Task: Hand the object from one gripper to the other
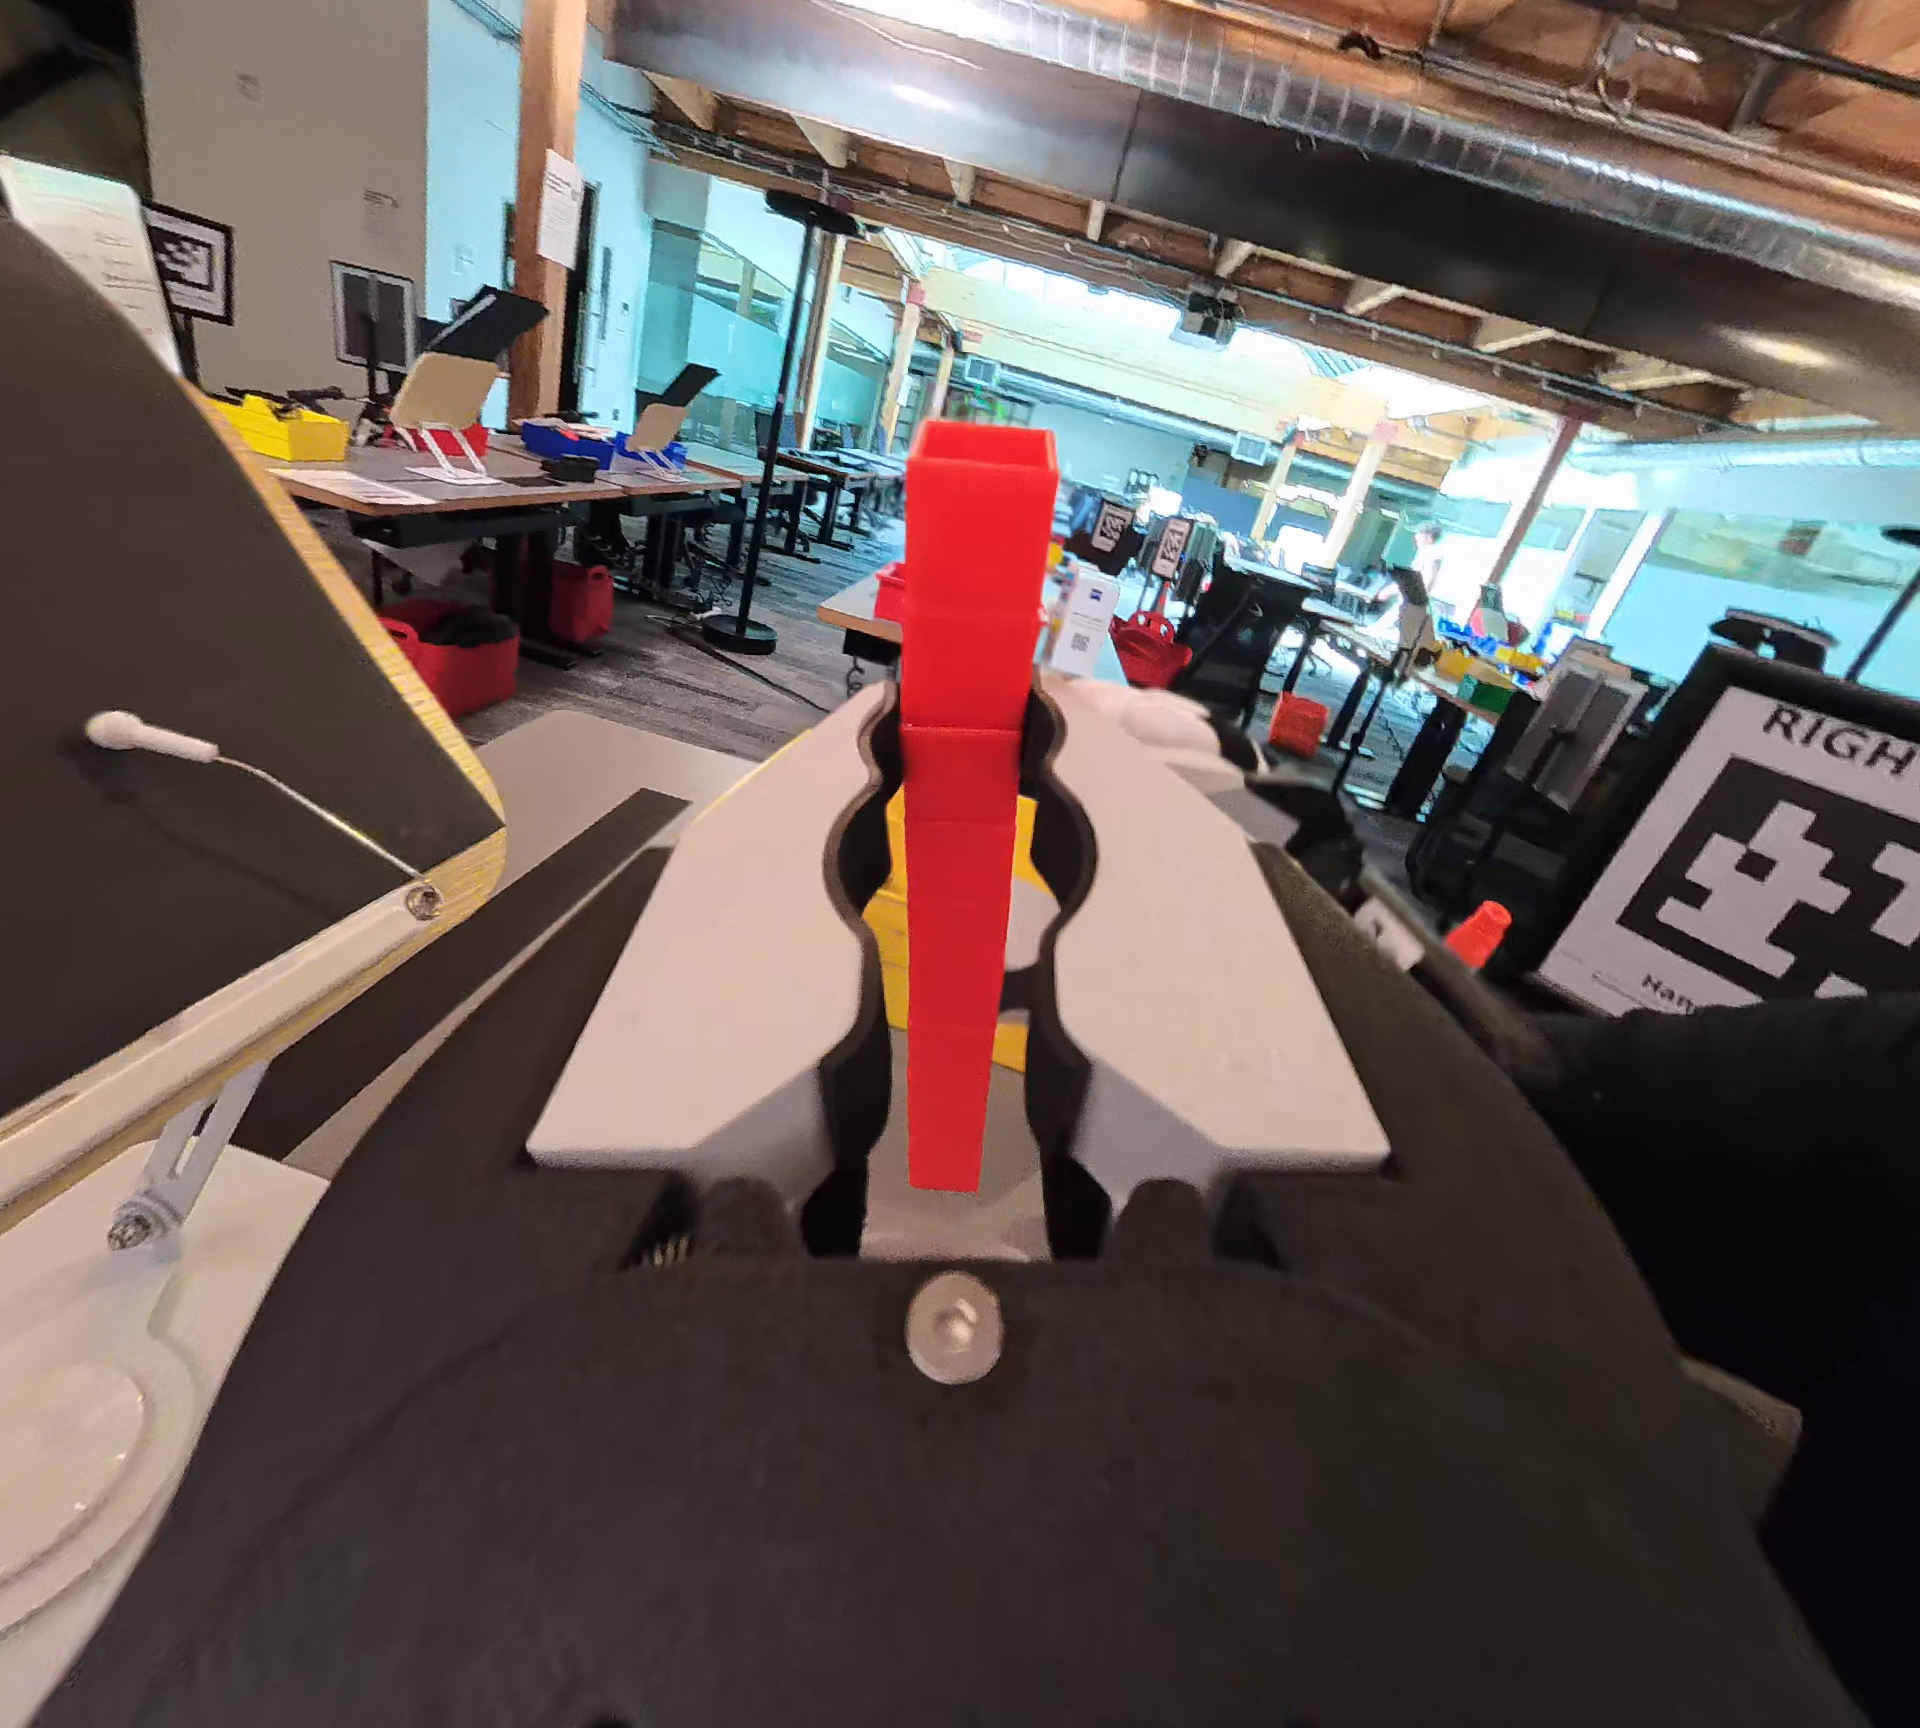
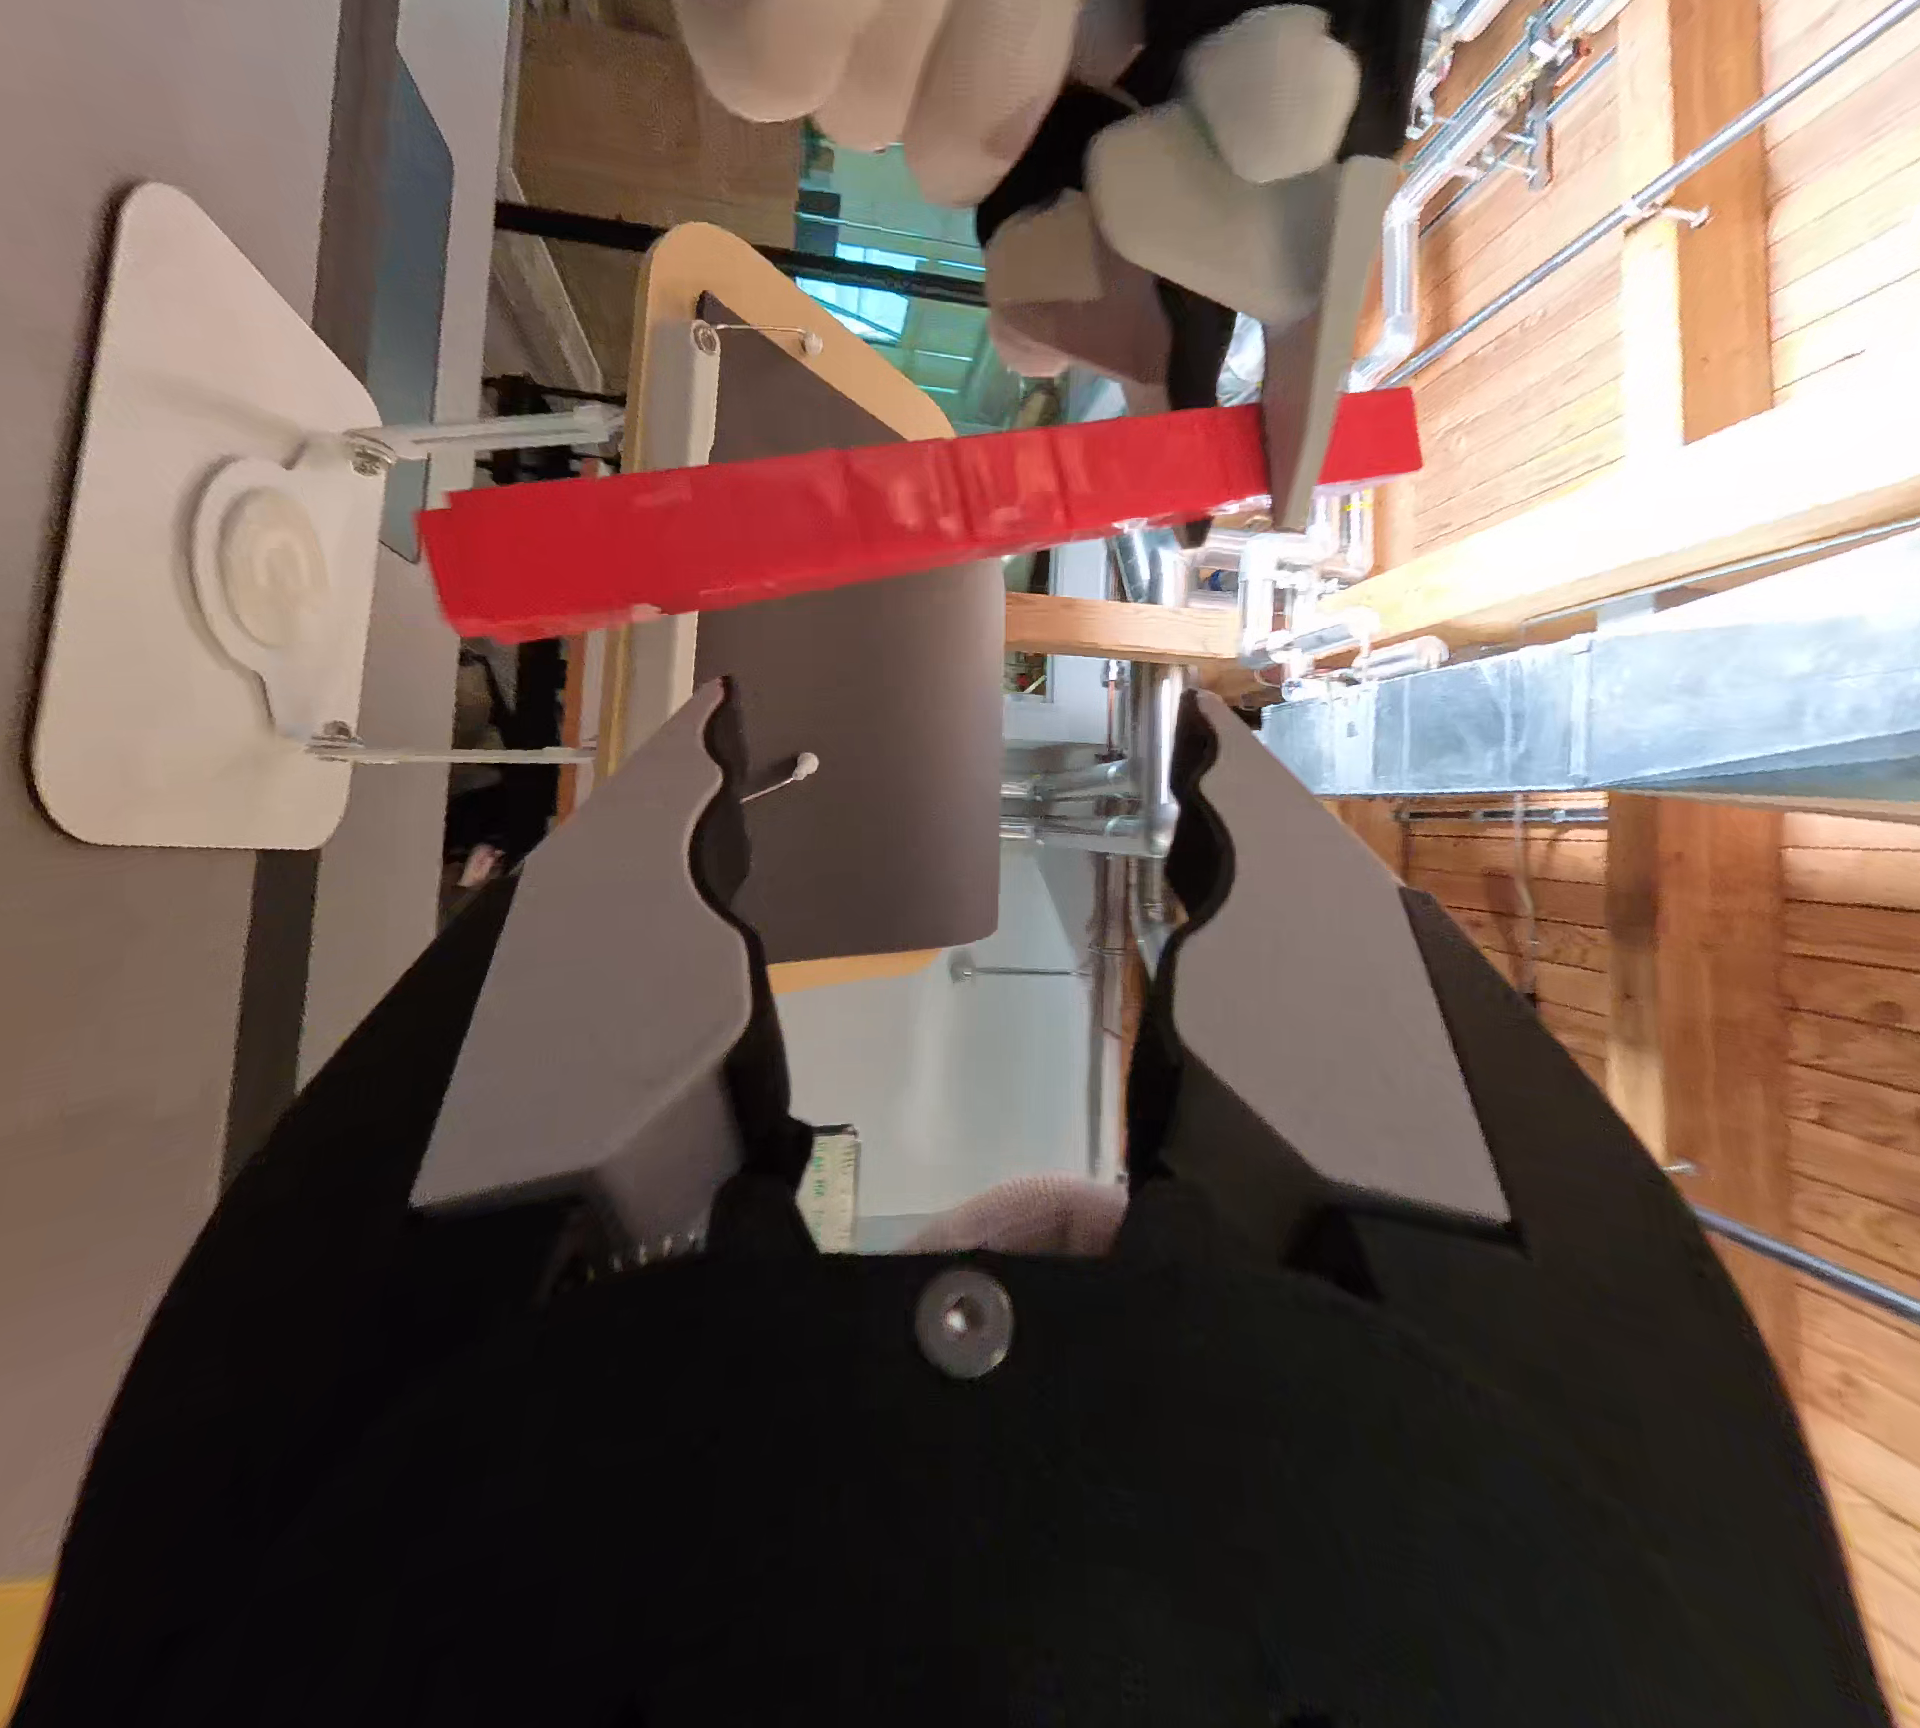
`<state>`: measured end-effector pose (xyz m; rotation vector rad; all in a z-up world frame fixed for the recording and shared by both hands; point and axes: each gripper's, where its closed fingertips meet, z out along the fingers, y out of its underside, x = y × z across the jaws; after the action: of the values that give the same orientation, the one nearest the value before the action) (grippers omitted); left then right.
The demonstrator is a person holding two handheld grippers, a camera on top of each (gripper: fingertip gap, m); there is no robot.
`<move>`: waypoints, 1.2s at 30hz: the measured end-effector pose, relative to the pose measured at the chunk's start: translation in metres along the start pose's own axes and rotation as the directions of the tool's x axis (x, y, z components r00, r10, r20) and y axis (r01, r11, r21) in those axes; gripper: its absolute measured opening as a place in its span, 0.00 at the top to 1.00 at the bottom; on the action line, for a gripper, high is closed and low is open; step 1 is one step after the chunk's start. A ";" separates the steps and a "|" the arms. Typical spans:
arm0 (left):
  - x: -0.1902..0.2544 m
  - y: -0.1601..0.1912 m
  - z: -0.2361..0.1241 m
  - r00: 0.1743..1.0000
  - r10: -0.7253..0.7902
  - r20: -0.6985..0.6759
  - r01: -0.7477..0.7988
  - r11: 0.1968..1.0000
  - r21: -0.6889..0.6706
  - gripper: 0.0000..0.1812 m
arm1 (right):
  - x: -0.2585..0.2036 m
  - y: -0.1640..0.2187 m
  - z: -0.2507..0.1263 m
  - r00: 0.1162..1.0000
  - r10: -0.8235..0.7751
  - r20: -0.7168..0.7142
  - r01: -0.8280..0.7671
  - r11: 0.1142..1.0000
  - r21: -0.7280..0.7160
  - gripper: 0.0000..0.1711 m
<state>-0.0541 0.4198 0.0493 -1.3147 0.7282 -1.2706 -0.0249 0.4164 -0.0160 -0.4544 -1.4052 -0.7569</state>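
Red stack of nested square cups (image 1: 961,847) sits clamped in my left gripper (image 1: 961,722); its wavy black pads press on both sides of the stack, which runs along the fingers and sticks out well past their tips, open end (image 1: 982,457) farthest from me. Behind the stack, between the fingers, I can see a bit of something yellow (image 1: 1013,857), but I cannot tell what it is.

My right gripper (image 2: 951,707) is released, jaws spread wide with nothing between them. From its camera, which is rolled on its side, the same red stack (image 2: 831,525) lies crosswise just beyond my fingertips, apart from them. A white-gloved hand (image 2: 935,5) holds the left gripper (image 2: 1304,442) there, and one grey finger (image 2: 1320,348) of it crosses the stack near its right end. Behind the stack stands a tilted dark board with a pale wooden edge (image 2: 862,743), propped on a white base plate (image 2: 208,515) on the grey table (image 2: 156,16).
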 end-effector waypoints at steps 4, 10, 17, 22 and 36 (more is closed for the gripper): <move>-0.008 -0.022 -0.012 0.997 -0.068 0.022 0.064 0.990 0.125 0.89 | -0.014 -0.009 0.009 0.999 -0.031 -0.029 0.031 0.999 0.006 0.45; -0.026 -0.046 -0.034 0.985 -0.161 0.060 0.137 0.948 0.287 0.89 | -0.025 -0.008 0.020 0.990 -0.016 -0.137 0.016 1.000 0.004 0.37; -0.029 -0.038 -0.021 0.970 -0.238 0.053 0.211 0.928 0.309 0.89 | -0.019 -0.009 0.020 0.970 -0.081 -0.230 0.071 0.996 -0.053 0.55; -0.033 -0.027 -0.010 0.956 -0.290 0.044 0.263 0.914 0.308 0.89 | -0.018 -0.005 0.019 0.966 -0.097 -0.238 0.084 0.994 -0.065 0.69; -0.064 -0.018 -0.017 0.926 -0.351 0.139 0.283 0.890 0.359 0.87 | 0.003 -0.024 0.004 0.984 0.056 -0.170 -0.051 0.998 0.034 0.88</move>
<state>-0.0895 0.4784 0.0470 -1.2876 0.1420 -1.4225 -0.0449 0.4014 -0.0158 -0.3930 -1.2377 -0.7141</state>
